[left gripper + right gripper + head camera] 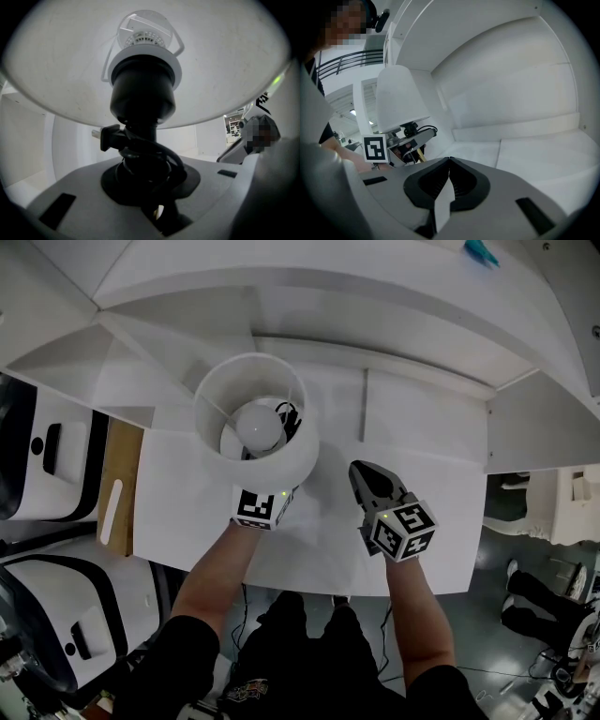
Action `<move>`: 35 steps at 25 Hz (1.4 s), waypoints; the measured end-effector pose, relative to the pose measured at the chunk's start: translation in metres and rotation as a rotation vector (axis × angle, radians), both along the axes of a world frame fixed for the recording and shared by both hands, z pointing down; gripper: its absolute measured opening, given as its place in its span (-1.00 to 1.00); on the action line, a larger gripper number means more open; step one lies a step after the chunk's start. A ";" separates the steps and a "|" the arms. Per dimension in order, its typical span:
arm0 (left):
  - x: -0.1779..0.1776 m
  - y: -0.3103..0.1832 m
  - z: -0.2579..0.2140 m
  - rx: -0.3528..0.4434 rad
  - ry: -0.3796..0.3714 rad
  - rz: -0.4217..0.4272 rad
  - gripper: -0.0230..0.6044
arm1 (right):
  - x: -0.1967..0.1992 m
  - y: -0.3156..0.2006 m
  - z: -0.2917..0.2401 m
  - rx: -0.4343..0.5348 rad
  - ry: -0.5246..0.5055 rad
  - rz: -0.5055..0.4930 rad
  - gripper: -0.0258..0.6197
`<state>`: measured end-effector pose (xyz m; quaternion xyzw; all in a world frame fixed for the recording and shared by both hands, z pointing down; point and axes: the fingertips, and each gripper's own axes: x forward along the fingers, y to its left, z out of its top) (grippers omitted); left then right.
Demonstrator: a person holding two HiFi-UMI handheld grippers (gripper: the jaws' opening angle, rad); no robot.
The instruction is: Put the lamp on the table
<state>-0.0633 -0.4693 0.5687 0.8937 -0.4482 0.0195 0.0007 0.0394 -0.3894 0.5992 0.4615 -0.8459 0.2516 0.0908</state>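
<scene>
The white tabletop (427,521) extended beneath a white shelf unit (281,277) standing along its rear edge. A thin upright divider (364,407) rose from the surface. Whether the lamp (281,460) rested on it could not be determined.

The white tapered lamp shade (281,460) looks matt and faintly grainy; cloth or paper, I cannot tell. Its round white bulb (260,425) is frosted and smooth. The black lamp socket (142,93) is smooth plastic with a dull sheen, and the black cord (161,152) looks rubbery. The white surface (412,484) is smooth and matt. The grey right gripper (449,161) is matt plastic with ribbed black pads (461,183).
</scene>
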 end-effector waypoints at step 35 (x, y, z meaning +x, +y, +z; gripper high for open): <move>-0.033 0.047 0.040 -0.136 -0.103 -0.157 -0.34 | 0.003 0.032 -0.019 0.002 -0.018 -0.093 -0.84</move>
